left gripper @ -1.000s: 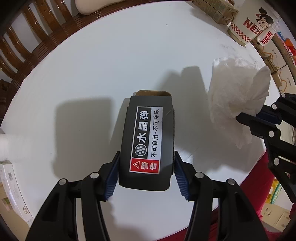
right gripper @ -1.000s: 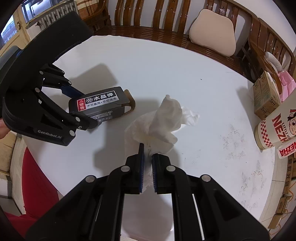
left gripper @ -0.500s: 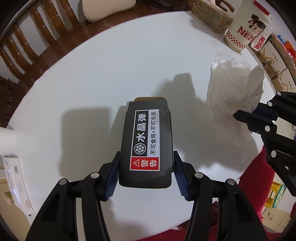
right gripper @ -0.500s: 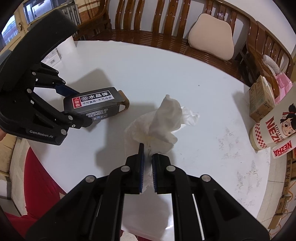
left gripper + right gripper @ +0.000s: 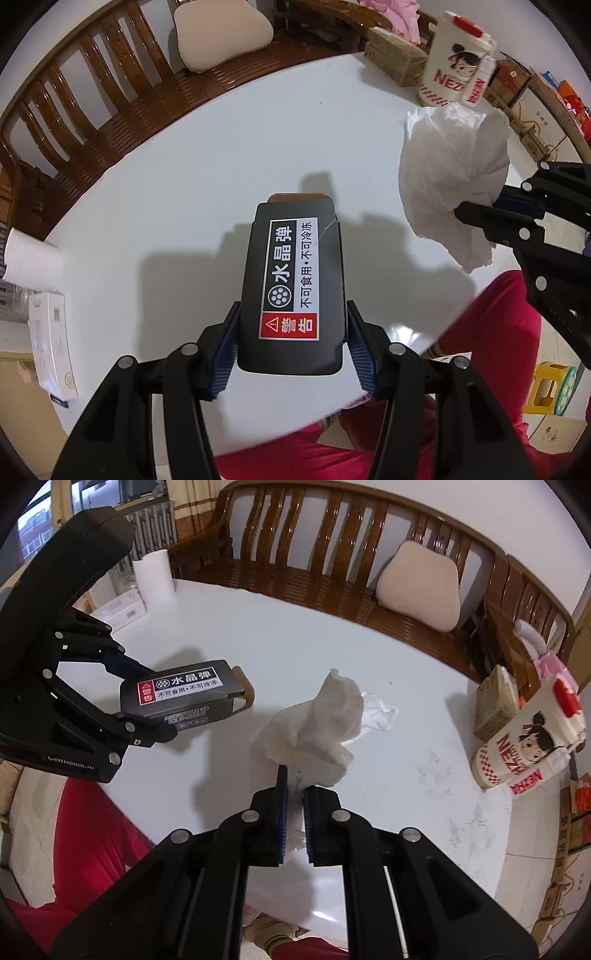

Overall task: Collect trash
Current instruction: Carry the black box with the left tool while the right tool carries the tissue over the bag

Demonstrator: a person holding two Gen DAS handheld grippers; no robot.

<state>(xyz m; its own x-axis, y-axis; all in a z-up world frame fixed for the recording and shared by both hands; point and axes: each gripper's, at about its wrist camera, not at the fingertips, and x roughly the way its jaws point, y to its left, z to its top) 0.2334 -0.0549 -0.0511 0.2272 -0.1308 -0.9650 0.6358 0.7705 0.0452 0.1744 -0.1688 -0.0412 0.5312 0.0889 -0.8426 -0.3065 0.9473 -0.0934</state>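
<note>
My left gripper (image 5: 292,332) is shut on a black box (image 5: 293,284) with a white and red Chinese label, held above the round white table (image 5: 207,162). The box also shows in the right wrist view (image 5: 181,698), in the left gripper (image 5: 147,709). My right gripper (image 5: 294,794) is shut on a crumpled white tissue (image 5: 314,727), lifted above the table. In the left wrist view the tissue (image 5: 454,177) hangs at the right from the right gripper (image 5: 480,216).
A NEZHA paper cup (image 5: 524,753) and a brown carton (image 5: 493,705) stand at the table's right edge. A paper roll (image 5: 153,576) and a white box (image 5: 118,611) sit at the far left. A wooden bench (image 5: 332,572) with a cushion (image 5: 421,587) runs behind. Red-clad legs (image 5: 480,350) are below the near edge.
Both grippers have risen and drawn back toward the table's near edge, carrying the box and the tissue. The table looks farther away and the floor shows below.
</note>
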